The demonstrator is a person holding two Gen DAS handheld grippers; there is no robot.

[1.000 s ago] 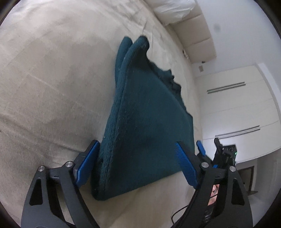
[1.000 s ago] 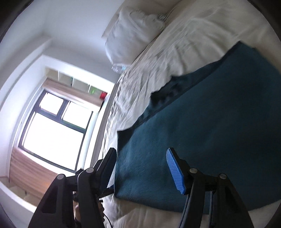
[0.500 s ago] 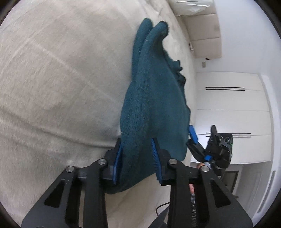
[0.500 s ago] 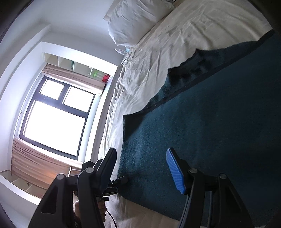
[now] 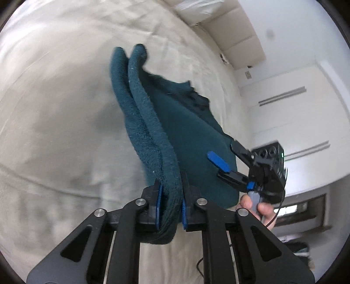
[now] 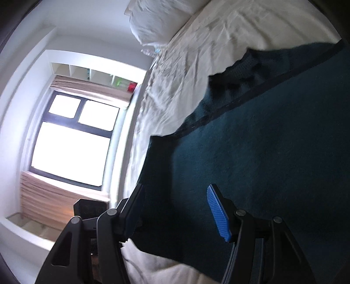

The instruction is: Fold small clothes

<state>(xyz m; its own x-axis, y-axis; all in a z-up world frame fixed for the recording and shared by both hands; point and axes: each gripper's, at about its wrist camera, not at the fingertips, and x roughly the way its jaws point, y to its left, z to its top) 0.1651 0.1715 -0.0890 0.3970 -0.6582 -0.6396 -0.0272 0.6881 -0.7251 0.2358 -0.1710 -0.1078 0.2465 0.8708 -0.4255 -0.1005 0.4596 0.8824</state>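
Note:
A dark teal knitted garment (image 5: 186,131) lies partly on the beige bed (image 5: 54,109). Its near folded edge is raised off the sheet. My left gripper (image 5: 171,192) is closing, and its blue pads press a doubled fold of that edge from both sides. My right gripper (image 5: 227,156) is held by a hand (image 5: 256,205) at the garment's right corner. In the right wrist view my right gripper (image 6: 175,192) stands open, with the edge of the garment (image 6: 262,163) between its fingers and no pad touching it.
A white pillow (image 6: 157,19) lies at the head of the bed (image 6: 186,65). A padded headboard (image 5: 240,39) and white wardrobe doors (image 5: 295,120) stand beyond the bed. A bright window (image 6: 72,142) is at the left.
My left jaws went from wide apart to pinched on the garment's folded edge and lifted it. My right gripper slid in closer along the garment's corner, still open.

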